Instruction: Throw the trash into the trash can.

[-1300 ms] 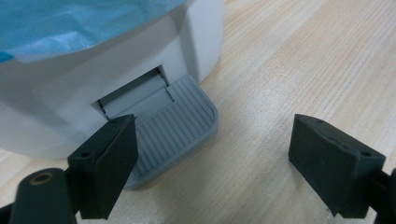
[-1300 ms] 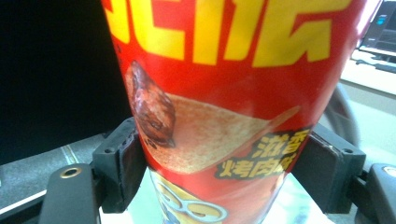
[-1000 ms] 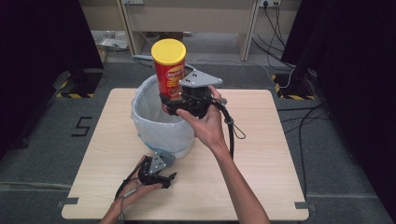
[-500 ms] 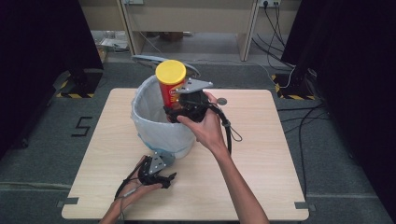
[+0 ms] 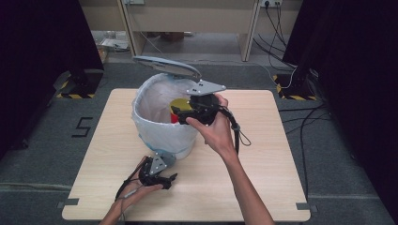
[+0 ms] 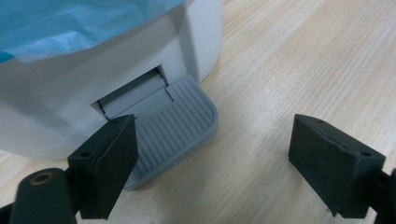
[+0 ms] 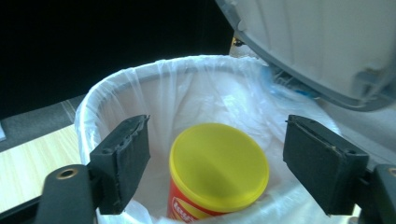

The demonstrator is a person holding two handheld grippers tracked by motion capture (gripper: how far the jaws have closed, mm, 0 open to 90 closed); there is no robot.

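Bin: a white pedal bin (image 5: 164,136) stands on the desk (image 5: 281,154), nearer its far-left corner than its near edge, lined with a pale translucent bag (image 7: 196,88) folded over the rim.
Lid: the grey lid (image 5: 166,66) is tipped up behind the bin, toward the far edge of the desk.
Contents: a red canister with a yellow cap (image 7: 218,165) stands upright inside the bag, its cap just below the rim; in the high view the yellow cap (image 5: 180,104) sits at the bin's right side.
Right gripper: the right gripper (image 7: 217,163) hangs over the bin's right rim, its jaws apart on either side of the canister with clear gaps, pads not touching it; after letting go they have just been drawing in a little.
Left gripper: the left gripper (image 6: 210,158) lies low near the desk's near edge, jaws wide apart, one pad (image 6: 112,158) on the ribbed grey pedal (image 6: 180,121) at the bin's foot, the other over bare wood.
Change: a second ago the canister stood high above the rim, clamped in the right gripper; now it is down in the bag and released.
Unchanged: the left gripper is at the pedal as before, and the lid is up as before.
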